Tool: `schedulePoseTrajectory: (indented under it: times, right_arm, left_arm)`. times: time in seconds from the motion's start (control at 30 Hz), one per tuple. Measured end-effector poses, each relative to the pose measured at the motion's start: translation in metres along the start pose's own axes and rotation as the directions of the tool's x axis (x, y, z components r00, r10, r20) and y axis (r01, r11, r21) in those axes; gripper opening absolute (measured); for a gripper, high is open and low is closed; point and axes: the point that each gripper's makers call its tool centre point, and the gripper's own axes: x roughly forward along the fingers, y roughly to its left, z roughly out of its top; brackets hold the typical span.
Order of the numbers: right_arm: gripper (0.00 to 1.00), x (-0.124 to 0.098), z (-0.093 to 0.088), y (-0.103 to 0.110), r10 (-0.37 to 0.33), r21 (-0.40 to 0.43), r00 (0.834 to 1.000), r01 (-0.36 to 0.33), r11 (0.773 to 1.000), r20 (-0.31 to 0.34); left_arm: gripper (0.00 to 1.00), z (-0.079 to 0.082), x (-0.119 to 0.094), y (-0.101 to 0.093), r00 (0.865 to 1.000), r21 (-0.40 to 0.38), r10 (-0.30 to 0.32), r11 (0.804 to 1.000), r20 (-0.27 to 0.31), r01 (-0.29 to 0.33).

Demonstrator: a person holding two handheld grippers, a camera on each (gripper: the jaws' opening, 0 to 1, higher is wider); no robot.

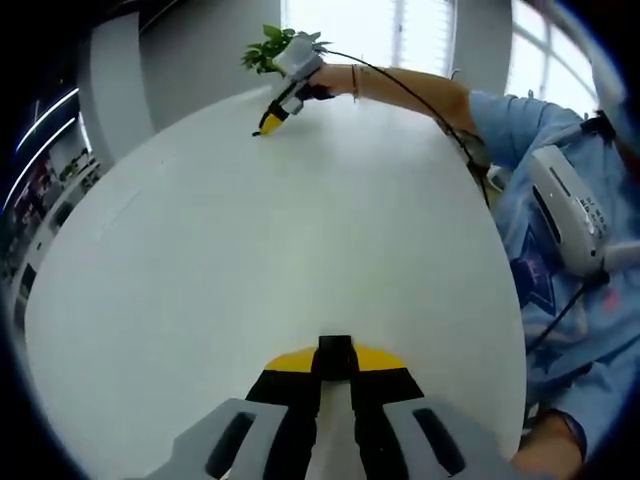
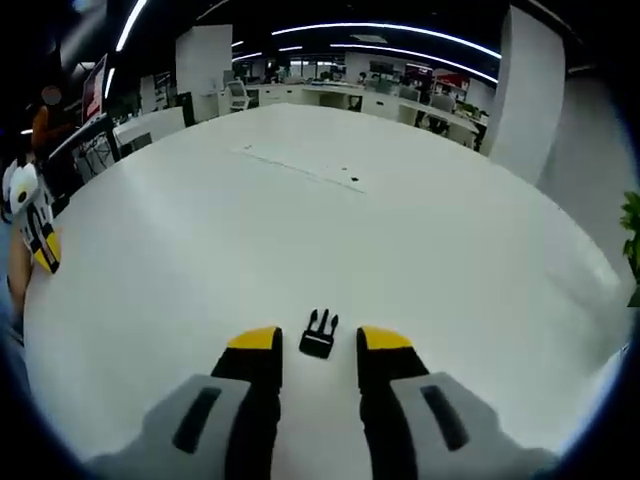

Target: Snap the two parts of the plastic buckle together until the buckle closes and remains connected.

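Prongs of the male buckle half (image 2: pixel 319 334) sit low centre on the table (image 2: pixel 330 220), between the open, empty right gripper (image 2: pixel 318 340). Left gripper (image 1: pixel 335 365) pinches a black piece (image 1: pixel 335 350). Square up, then close gently.

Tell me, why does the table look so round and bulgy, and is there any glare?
Left gripper view: the fisheye lens curves the white table; bright windows wash out the top. Right gripper view: same bulge; ceiling light strips bend into arcs; the black buckle part stays sharp, with barely any shadow.
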Motion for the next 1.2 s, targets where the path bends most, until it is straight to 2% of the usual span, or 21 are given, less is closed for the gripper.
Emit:
schedulePoseTrajectory:
  times: [0.03,0.13,0.3,0.33,0.37,0.4,0.47,0.63,0.77,0.83,1.0,1.2]
  right_arm:
    - [0.3,-0.001,-0.003,-0.001,0.005,-0.012,1.0,-0.005,1.0,-0.016]
    - [0.26,0.001,-0.004,0.003,0.038,0.017,0.999,-0.038,0.999,-0.005]
    - [0.24,0.004,-0.004,0.0,0.026,0.019,1.0,-0.026,0.999,-0.013]
    - [0.21,0.004,-0.003,0.001,0.039,0.003,0.999,-0.039,0.999,-0.012]
    - [0.15,0.007,-0.002,0.008,0.093,-0.033,0.996,-0.093,0.995,0.001]
    - [0.13,0.008,-0.003,0.009,0.093,-0.035,0.996,-0.093,0.995,-0.003]
    - [0.13,0.01,-0.004,0.005,0.076,-0.028,0.997,-0.077,0.997,-0.009]
    - [0.13,0.013,-0.005,0.004,0.087,-0.029,0.996,-0.088,0.996,-0.016]
    - [0.13,0.009,-0.006,0.011,0.125,-0.069,0.991,-0.128,0.989,-0.041]
    - [0.13,0.006,-0.008,0.017,0.143,-0.125,0.988,-0.148,0.981,-0.049]
    - [0.13,0.001,-0.008,0.018,0.191,-0.119,0.981,-0.194,0.974,-0.031]
    - [0.13,-0.004,-0.008,0.022,0.212,-0.11,0.977,-0.212,0.971,-0.009]
  left_arm:
    - [0.1,0.0,0.0,0.0,1.0,-0.001,-0.001,1.0,0.001,0.001]
    - [0.1,0.0,0.0,0.0,1.0,-0.003,-0.001,1.0,0.001,0.001]
    - [0.1,0.0,0.001,-0.001,1.0,-0.013,-0.002,1.0,0.003,0.002]
    - [0.1,0.0,0.001,-0.001,1.0,-0.012,-0.001,1.0,0.003,0.001]
    - [0.1,0.0,0.001,-0.001,1.0,-0.012,-0.001,1.0,0.003,0.001]
    - [0.1,0.0,0.001,-0.001,1.0,-0.013,-0.001,1.0,0.003,0.001]
    - [0.1,0.0,0.001,-0.001,1.0,-0.013,-0.002,1.0,0.004,0.002]
    - [0.1,0.0,0.001,0.0,1.0,-0.016,-0.004,1.0,0.007,0.005]
    - [0.1,-0.001,0.001,0.0,1.0,-0.013,-0.002,1.0,0.004,0.002]
    - [0.1,-0.001,0.001,0.0,1.0,-0.012,0.001,1.0,0.002,0.0]
    - [0.1,-0.001,0.001,0.0,1.0,-0.008,0.011,1.0,-0.007,-0.011]
    - [0.1,0.0,0.001,0.0,1.0,-0.01,0.011,1.0,-0.005,-0.011]
